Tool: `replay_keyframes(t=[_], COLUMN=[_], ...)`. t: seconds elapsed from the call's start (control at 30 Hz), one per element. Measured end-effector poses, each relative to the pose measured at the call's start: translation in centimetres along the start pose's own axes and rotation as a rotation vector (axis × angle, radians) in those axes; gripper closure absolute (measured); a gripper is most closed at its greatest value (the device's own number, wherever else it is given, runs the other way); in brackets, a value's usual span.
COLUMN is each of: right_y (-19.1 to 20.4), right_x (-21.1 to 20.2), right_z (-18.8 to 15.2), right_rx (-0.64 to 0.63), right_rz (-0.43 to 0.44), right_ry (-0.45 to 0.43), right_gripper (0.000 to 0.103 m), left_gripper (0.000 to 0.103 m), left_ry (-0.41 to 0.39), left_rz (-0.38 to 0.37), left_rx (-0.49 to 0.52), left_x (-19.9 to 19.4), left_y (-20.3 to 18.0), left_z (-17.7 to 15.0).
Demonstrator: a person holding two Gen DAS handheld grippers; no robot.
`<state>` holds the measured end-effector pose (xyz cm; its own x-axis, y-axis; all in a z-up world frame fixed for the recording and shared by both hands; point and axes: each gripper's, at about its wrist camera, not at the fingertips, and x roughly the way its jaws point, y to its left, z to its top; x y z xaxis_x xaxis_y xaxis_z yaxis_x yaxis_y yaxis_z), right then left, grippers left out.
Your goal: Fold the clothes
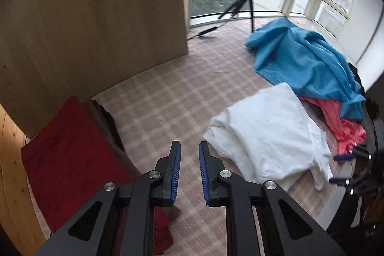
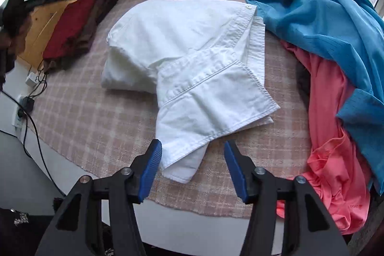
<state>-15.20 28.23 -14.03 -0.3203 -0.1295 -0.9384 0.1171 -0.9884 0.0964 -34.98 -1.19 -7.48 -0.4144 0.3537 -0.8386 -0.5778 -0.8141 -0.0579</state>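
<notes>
A white shirt lies partly folded on the pink checked cloth, its hem end pointing at my right gripper. That gripper is open just short of the hem, nothing between its blue pads. The shirt also shows right of my left gripper, which hovers over the checked cloth with a narrow gap between its pads, holding nothing. The right gripper peeks in at the right edge of the left wrist view.
A blue garment and a coral one are heaped on the right. A folded red and brown stack sits at the left by a wooden panel. Cables and plugs lie off the left edge. A ring light tripod stands by the window.
</notes>
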Motion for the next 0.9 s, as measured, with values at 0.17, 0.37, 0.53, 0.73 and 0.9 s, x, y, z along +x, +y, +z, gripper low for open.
replay_keyframes(t=[0.17, 0.37, 0.53, 0.73, 0.9], right_y=[1.4, 0.9, 0.7, 1.6, 3.9], right_x=[3.0, 0.1, -2.8, -6.5, -7.2], right_z=[0.9, 1.6, 1.8, -0.7, -6.0], right_rx=[-0.113, -0.203, -0.269, -0.304, -0.359], right_rz=[-0.112, -0.185, -0.25, -0.267, -0.327], right_ry=[0.033, -0.019, -0.073, -0.164, -0.268], right_gripper=[0.061, 0.089, 0.086, 0.065, 0.065], left_gripper=[0.09, 0.086, 0.086, 0.087, 0.087], left_ry=[-0.033, -0.01, -0.057, -0.109, -0.083], left_rz=[-0.02, -0.041, -0.051, -0.039, 0.045], left_rx=[-0.041, 0.058, 0.042, -0.032, -0.107], left_x=[0.8, 0.0, -3.1, -8.0, -8.1], left_y=[-1.0, -5.7, -7.4, -8.3, -9.0], left_z=[-2.2, -7.1, -11.4, -18.7, -23.7])
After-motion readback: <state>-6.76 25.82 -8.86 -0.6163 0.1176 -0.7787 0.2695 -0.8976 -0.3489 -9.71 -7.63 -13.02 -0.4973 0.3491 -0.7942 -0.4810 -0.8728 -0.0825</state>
